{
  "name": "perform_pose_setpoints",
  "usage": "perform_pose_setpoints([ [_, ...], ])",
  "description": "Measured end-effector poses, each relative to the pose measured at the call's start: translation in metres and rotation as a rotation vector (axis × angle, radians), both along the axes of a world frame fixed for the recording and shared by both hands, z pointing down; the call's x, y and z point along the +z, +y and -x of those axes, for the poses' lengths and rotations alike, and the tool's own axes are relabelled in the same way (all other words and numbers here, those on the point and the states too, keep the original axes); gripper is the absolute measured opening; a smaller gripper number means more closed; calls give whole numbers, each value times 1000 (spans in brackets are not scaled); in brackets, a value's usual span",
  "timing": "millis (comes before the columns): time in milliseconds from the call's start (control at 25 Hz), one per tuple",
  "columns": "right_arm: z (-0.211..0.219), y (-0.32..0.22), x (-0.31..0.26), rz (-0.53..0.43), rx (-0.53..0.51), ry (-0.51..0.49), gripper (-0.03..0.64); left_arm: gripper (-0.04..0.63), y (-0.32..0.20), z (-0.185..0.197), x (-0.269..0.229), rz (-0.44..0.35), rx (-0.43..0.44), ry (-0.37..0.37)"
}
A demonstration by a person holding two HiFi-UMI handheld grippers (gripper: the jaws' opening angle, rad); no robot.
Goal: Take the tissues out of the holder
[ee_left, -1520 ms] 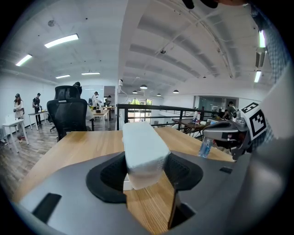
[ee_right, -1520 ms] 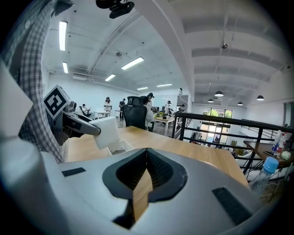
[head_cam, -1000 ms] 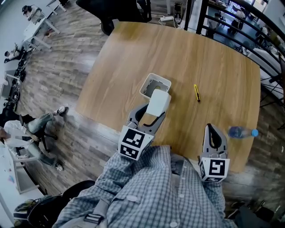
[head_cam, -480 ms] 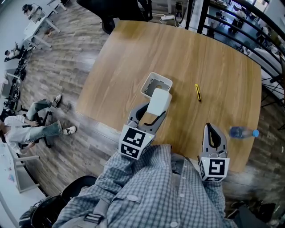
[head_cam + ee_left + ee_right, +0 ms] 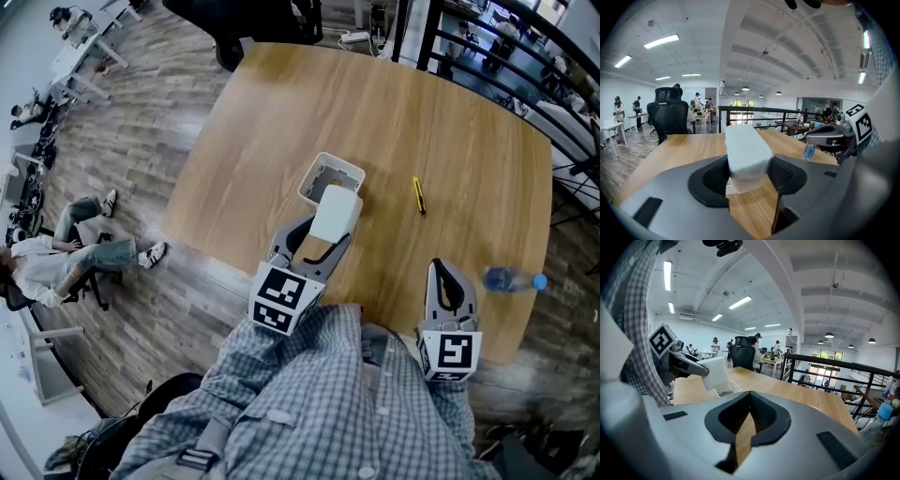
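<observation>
Holding steady, nothing is shifted: tissue pack (image 5: 335, 212) is pinched by left claw (image 5: 323, 234) just above holder (image 5: 349, 172), toward surface's (image 5: 450, 131) left edge; right claw (image 5: 442, 274) is pressed together. Removal is judged nearly complete.

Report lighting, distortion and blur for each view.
Head view: even, soft light, with the table sharp and its edges mildly bowed. Left gripper view: strong fisheye with dark corners, the tissue pack crisp and the strip light blown out. Right gripper view: the same fisheye, with the water bottle soft near the dark rim.
</observation>
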State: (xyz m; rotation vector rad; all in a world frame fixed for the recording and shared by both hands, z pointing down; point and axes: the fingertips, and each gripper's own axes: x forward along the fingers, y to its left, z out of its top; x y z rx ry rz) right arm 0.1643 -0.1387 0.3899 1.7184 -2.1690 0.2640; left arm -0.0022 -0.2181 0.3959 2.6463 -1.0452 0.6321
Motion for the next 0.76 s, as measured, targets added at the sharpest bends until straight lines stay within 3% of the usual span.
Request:
perform_pose_setpoints([
  [760, 0, -3, 2, 13, -9, 14, 11, 253, -3, -2, 0, 9, 3, -3],
])
